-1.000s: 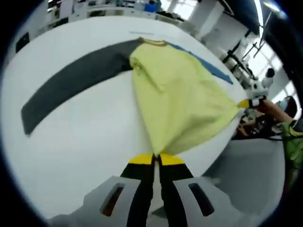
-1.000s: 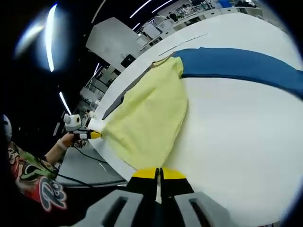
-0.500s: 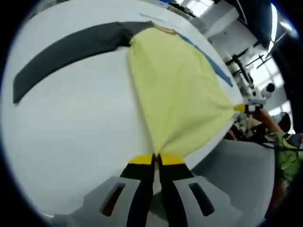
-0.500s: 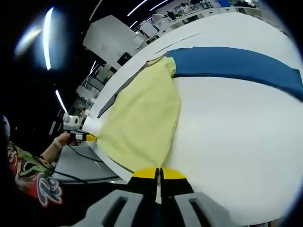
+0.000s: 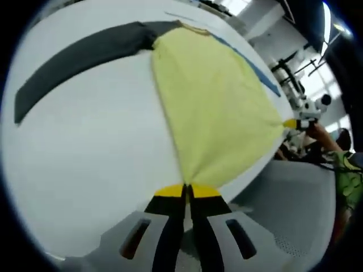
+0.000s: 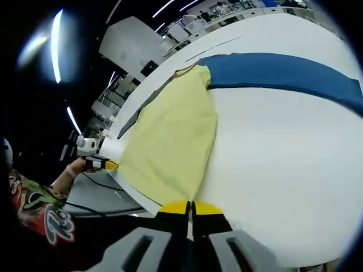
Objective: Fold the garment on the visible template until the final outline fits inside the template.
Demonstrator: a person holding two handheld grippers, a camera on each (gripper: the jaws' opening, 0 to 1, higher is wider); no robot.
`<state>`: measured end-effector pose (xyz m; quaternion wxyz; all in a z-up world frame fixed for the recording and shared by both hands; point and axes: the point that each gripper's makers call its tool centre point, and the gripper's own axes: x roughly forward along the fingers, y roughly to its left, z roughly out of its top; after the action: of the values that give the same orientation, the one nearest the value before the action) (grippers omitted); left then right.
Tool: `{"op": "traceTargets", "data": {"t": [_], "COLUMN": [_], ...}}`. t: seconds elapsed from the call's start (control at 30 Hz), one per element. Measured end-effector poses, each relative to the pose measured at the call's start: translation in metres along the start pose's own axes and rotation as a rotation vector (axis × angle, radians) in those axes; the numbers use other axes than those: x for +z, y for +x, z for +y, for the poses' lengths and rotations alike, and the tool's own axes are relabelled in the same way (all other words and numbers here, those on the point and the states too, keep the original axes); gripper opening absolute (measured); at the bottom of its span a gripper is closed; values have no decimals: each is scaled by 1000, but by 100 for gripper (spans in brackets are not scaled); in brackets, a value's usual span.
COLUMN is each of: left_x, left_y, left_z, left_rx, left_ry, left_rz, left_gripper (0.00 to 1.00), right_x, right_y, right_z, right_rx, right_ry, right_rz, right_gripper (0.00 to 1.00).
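Stretching away from you across the white surface, the garment lay flat with its yellow body running lengthwise from the hem at your jaws to the collar at the far end. You had its grey sleeve spread out to one side and its blue sleeve to the other, both resting on the surface. No template outline could be made out under the cloth, though the fisheye blur may have hidden it.

Your left gripper had its jaws pressed together on one hem corner at the near edge of the surface. Your right gripper had its jaws closed the same way on the opposite hem corner. Each gripper also appeared small in the other's view, at the far end of the hem, so you held the hem taut between them.

The relation that mattered was this: the garment's long axis pointed straight away from both pairs of jaws, with neither hand nearer the collar. By my reading, a hem-to-collar fold would have called for both grippers travelling forward together along that axis.
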<state>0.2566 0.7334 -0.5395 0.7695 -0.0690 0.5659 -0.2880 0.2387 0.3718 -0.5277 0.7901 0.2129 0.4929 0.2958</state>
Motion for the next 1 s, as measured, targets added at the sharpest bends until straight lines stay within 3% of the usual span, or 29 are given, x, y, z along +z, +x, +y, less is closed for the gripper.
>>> {"op": "traceTargets", "data": {"t": [0.43,0.6,0.73,0.8,0.93,1.0], "left_x": [-2,-1,7,16,33,44], "left_y": [0,-2,-12,-17,-27,-33], "left_z": [-1,-2,4,5,10,12], "left_rx": [-9,-27,-15,-18,3,29], "left_ry": [-10,-3,3,-9,26,95], "left_rz": [-7,-46,-103,-152,-246,-303], "left_gripper": [0,0,0,3,20,34], "right_x": [-6,-2,9,19,42,52], "right_y": [3,1,-6,-10,-18,-22], "right_z": [-1,3,4,1,-7,-15], "right_rx": [-14,-1,2,-9,-44,-78], "right_ry": [-10,-96,-132,-150,-182,-190], "right_rz": [21,-7,-55,-98,-190,-218], "right_gripper": [0,0,23,30,60,77]}}
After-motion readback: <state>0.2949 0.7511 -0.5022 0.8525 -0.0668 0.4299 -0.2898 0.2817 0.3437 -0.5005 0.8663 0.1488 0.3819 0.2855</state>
